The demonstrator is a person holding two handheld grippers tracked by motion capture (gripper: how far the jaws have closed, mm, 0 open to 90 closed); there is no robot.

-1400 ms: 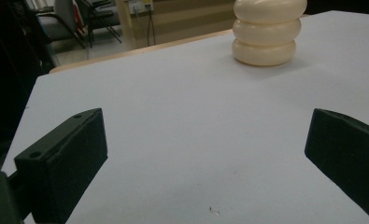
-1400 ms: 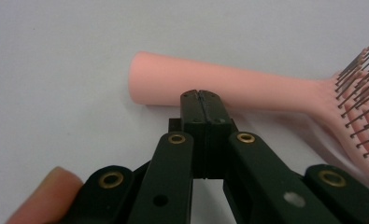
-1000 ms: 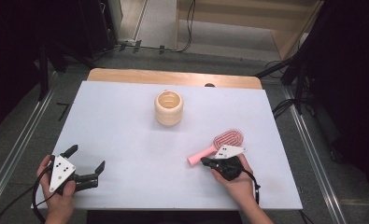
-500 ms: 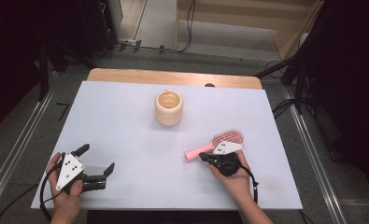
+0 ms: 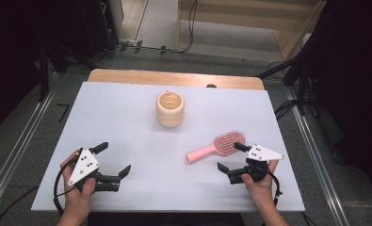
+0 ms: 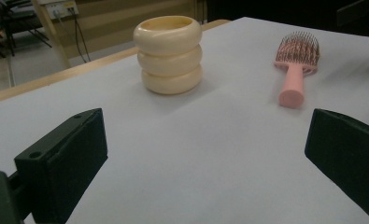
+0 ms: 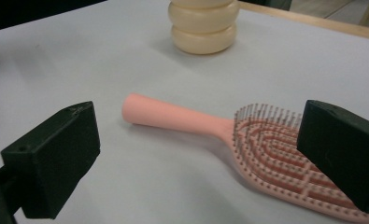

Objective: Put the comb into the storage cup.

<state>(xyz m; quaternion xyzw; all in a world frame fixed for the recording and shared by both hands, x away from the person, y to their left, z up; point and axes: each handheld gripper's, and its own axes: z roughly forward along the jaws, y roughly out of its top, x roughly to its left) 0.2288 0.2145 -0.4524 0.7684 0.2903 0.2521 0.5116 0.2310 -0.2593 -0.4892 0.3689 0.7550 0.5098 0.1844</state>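
Brush (image 5: 219, 145): pink, lying flat on the white table (image 5: 127, 117), bristles up, handle end toward the table's middle, head toward our right side. It rests free; nothing presses on it.

Right gripper (image 5: 233, 157): just beside the brush, on its near side. Its jaws have just been opening and now stand wide apart. In the right gripper view we see the brush (image 7: 247, 135) lying across the gap ahead of the jaws, one jaw in front of part of the head, neither pad touching it.

Cup (image 5: 170, 108): cream, ribbed in three rings, upright, open top, farther back near the table's middle, well apart from the brush.

Left gripper (image 5: 113, 160): near the front left corner of the table, jaws spread wide with nothing between them. In the left gripper view we see the cup (image 6: 168, 53) and brush (image 6: 296, 65) far ahead.
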